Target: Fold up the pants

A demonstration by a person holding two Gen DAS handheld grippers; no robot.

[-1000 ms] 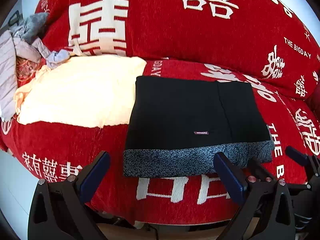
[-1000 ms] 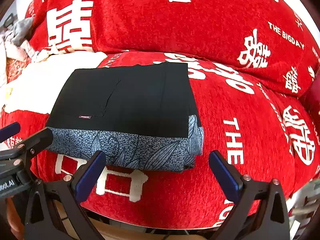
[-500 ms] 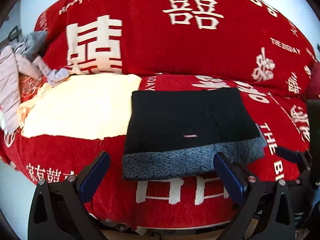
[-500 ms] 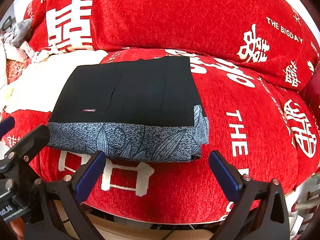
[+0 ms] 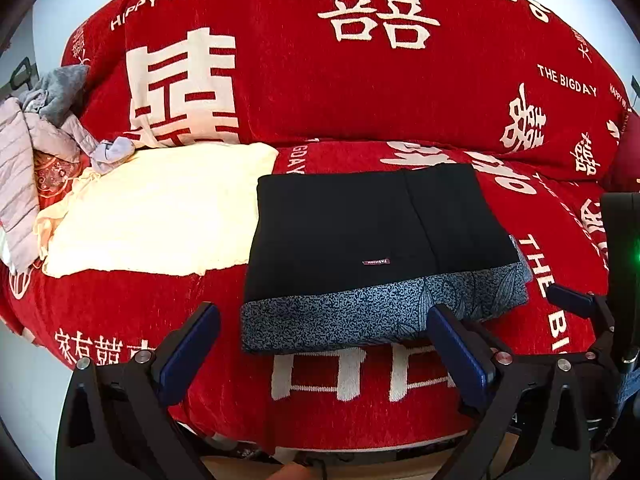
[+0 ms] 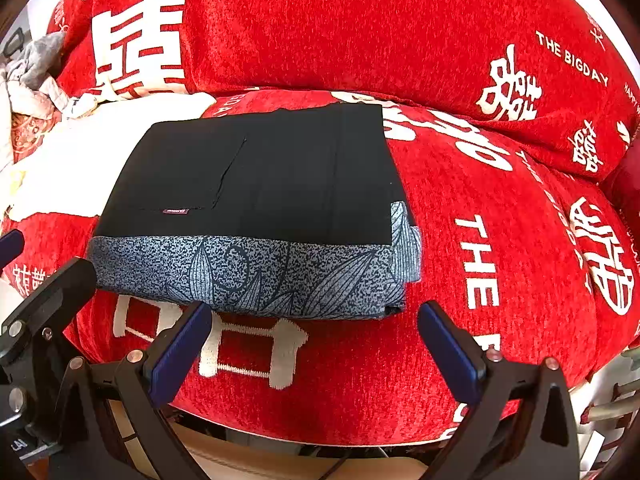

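The pants [image 5: 360, 236] [image 6: 256, 184] lie folded into a flat black rectangle on the red sofa seat, with a blue-grey leaf-patterned band along the near edge and a small label on top. My left gripper [image 5: 324, 344] hangs open just in front of that band, holding nothing. My right gripper [image 6: 314, 344] is also open and empty, in front of the pants' near right corner. Neither touches the cloth. The right gripper's blue tip [image 5: 568, 300] shows at the right of the left wrist view.
A red cover with white characters drapes the sofa [image 5: 360, 80] [image 6: 500, 220]. A cream cloth [image 5: 160, 208] lies left of the pants. Grey and striped garments [image 5: 36, 140] are piled at the far left. The sofa's front edge runs just below the grippers.
Both grippers have drawn back and slightly up from the folded pants, which now sit farther off in the left view. The pants have not moved.
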